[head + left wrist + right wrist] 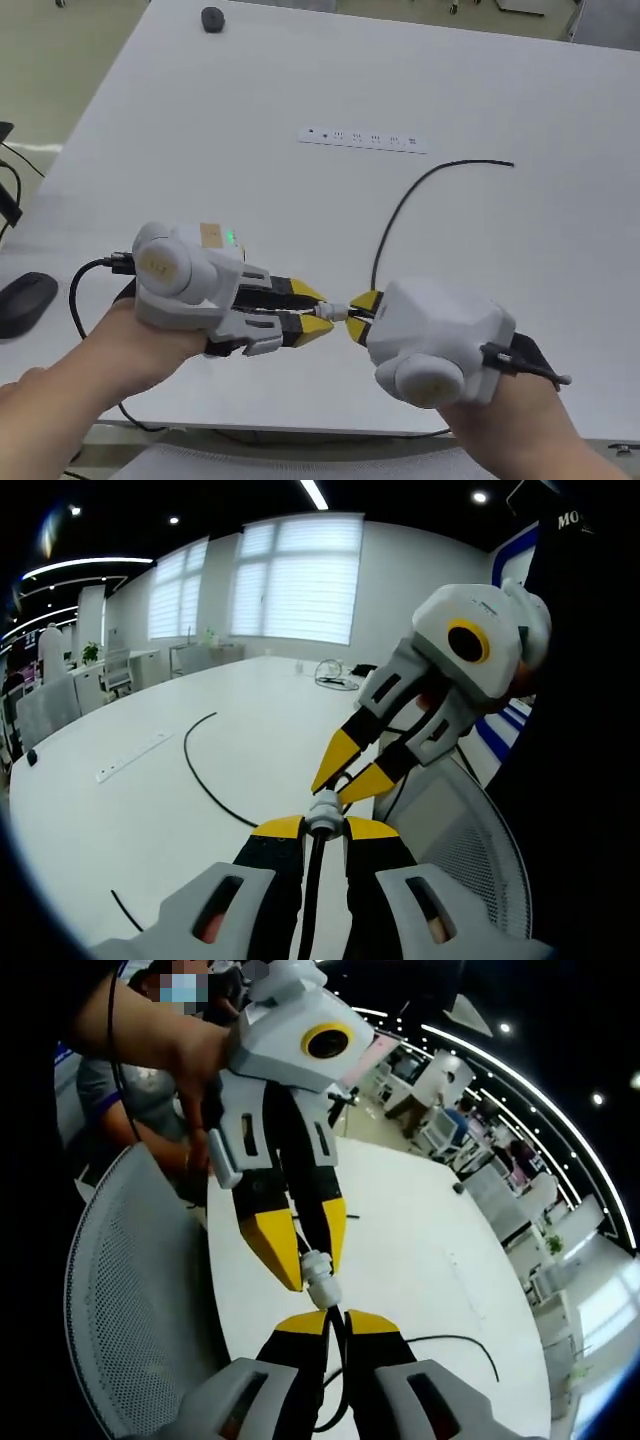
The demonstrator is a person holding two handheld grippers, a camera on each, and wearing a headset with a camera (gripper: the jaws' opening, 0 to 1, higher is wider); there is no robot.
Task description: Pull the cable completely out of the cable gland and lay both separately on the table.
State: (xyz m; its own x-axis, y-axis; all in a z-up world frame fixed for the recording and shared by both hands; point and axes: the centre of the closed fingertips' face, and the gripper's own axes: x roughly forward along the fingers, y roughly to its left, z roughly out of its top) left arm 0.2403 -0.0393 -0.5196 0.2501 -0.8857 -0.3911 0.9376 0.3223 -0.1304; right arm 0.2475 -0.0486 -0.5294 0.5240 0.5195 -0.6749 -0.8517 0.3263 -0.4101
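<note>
Left gripper [322, 827]: your jaws are drawn in tight on the white cable gland [323, 808], which sits pinched between their yellow tips.

Right gripper [335, 1322]: your jaws are nearly together with the black cable [400, 208] running between them. They appear to clamp it, though the contact point itself is poorly shown in the right gripper view.

The two sets of jaw tips face each other, almost touching, with the gland between them. Both are held in the air above the near edge of the worktop [480, 90].

The cable is not out of the gland. From the right jaws it drops to the worktop and curves away across the surface, its free end lying well apart from both grippers.

A white power strip [365, 140] lies flat beyond the cable's curve. A mesh chair [130, 1290] stands just beside the worktop's edge, below your hands.
</note>
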